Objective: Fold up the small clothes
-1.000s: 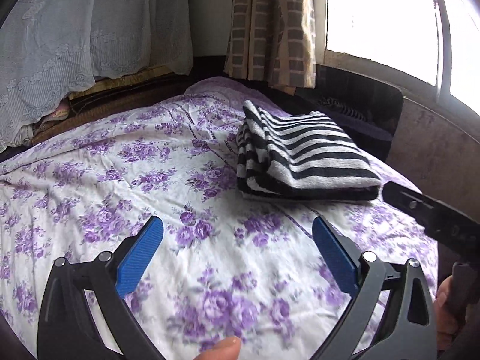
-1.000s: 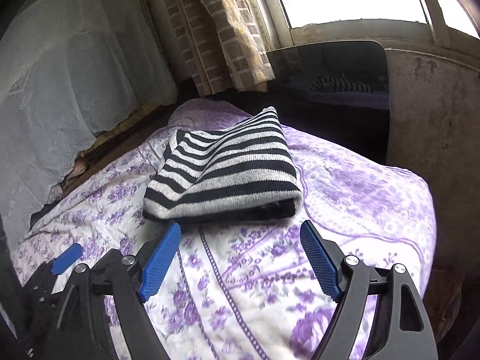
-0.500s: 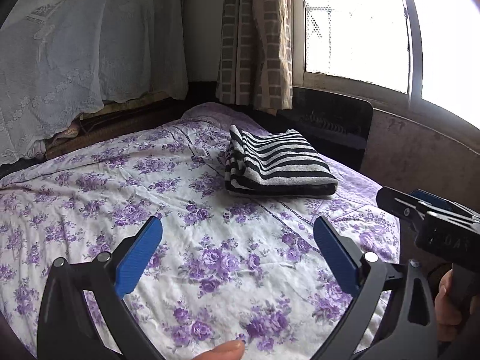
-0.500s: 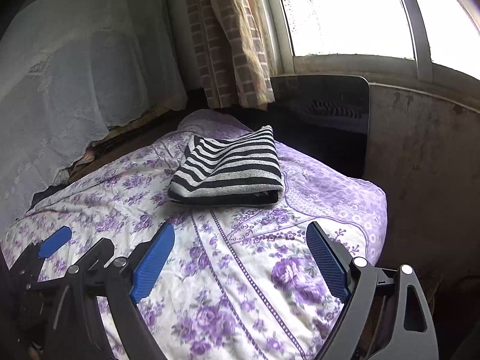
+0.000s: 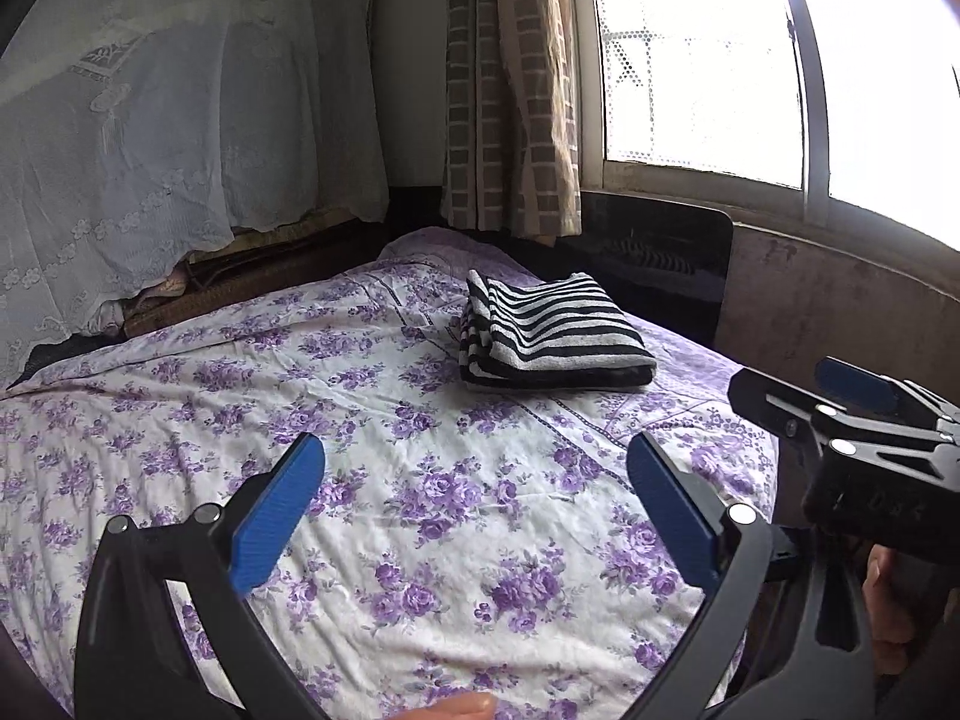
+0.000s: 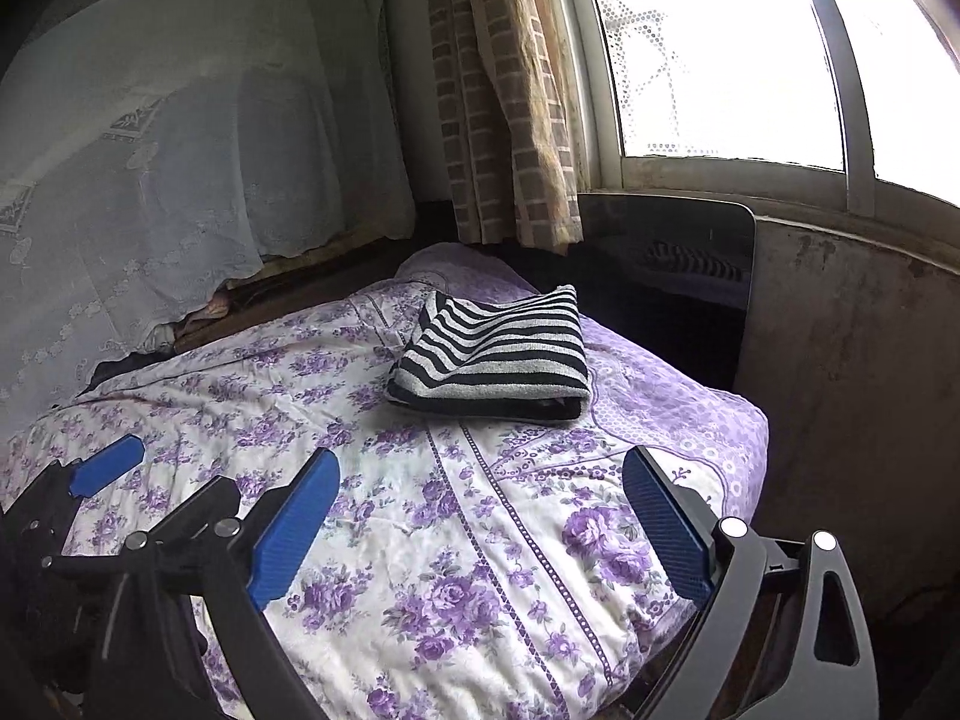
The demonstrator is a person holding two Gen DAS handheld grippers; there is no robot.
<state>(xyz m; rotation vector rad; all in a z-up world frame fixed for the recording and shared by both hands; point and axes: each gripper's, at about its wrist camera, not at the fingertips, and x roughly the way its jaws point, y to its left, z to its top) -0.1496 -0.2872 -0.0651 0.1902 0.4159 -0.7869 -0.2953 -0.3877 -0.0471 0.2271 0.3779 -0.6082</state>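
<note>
My striped garment [image 6: 492,354] lies folded on the bed [image 6: 480,540]; both hand-held grippers, left [image 5: 474,480] spread and empty, right [image 6: 480,492] opening with nothing between its jaws, should leave it undisturbed.

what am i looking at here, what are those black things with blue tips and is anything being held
Those are two hand-held claws, one in each of a person's hands; there is no robot arm. Each carries a wide-angle camera that looks forward between its two blue-padded fingers, so each picture is taken from one claw.

In the left wrist view, the left claw fills the bottom, and the right claw shows at the right edge. In the right wrist view, the right claw is in front and the left claw is at the lower left.

Both point at a bed with a purple flowered sheet. On it lies a folded black and white striped garment, near the window and curtain.

Nothing is held: the left claw is open, the right claw's jaws are opening, and both are empty.
</note>
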